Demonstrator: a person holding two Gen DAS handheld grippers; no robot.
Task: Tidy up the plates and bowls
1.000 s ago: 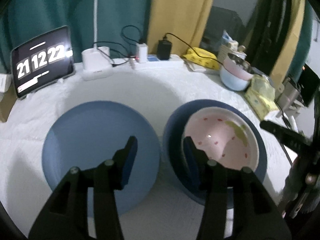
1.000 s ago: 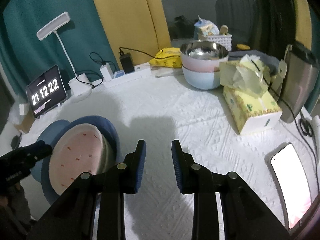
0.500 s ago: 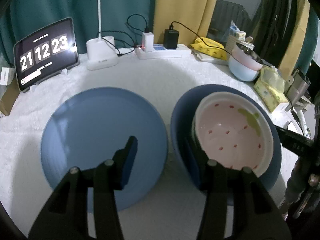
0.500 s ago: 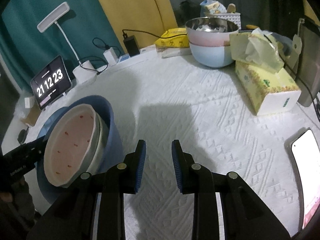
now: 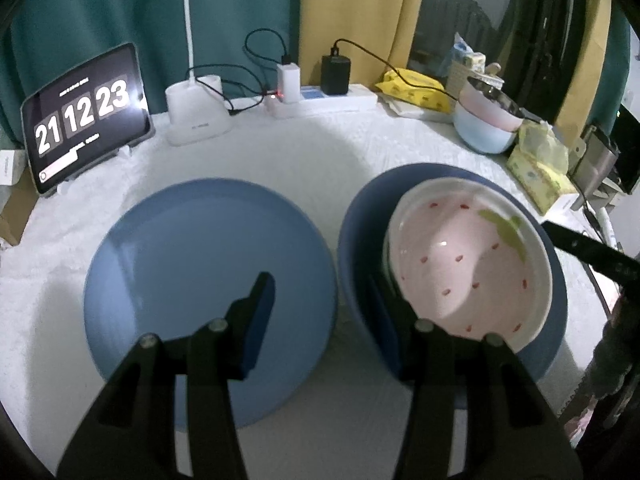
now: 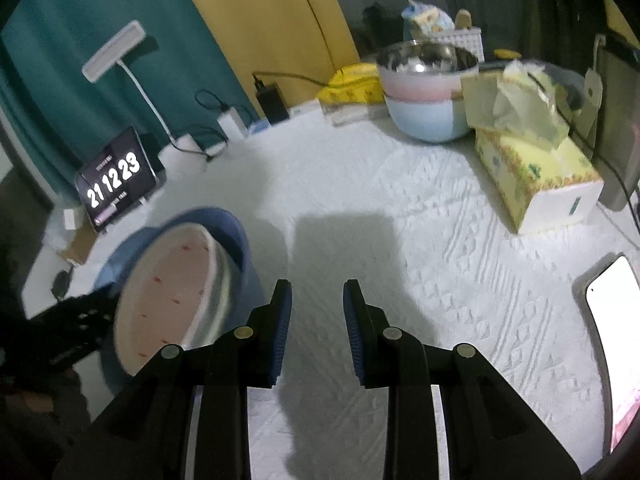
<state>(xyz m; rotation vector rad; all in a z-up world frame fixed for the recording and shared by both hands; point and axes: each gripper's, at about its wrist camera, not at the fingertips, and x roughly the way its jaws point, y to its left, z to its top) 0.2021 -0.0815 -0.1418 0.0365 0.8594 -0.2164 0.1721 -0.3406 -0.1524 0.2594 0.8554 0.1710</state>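
Note:
A flat blue plate lies on the white cloth at the left. Right of it my left gripper holds a dark blue bowl by its near left rim, one finger inside and one outside. A pink strawberry-pattern bowl sits tilted inside the blue bowl. The stack is lifted and tipped, as the right wrist view shows: blue bowl, pink bowl. My right gripper is open and empty above bare cloth, right of the stack.
A stack of pastel bowls topped by a steel bowl stands at the back right, beside a tissue box. A phone lies at the right edge. A clock tablet, lamp base and power strip line the back.
The left gripper has lifted and tilted the blue bowl with the pink bowl in it. The right gripper stayed open and drifted slightly.

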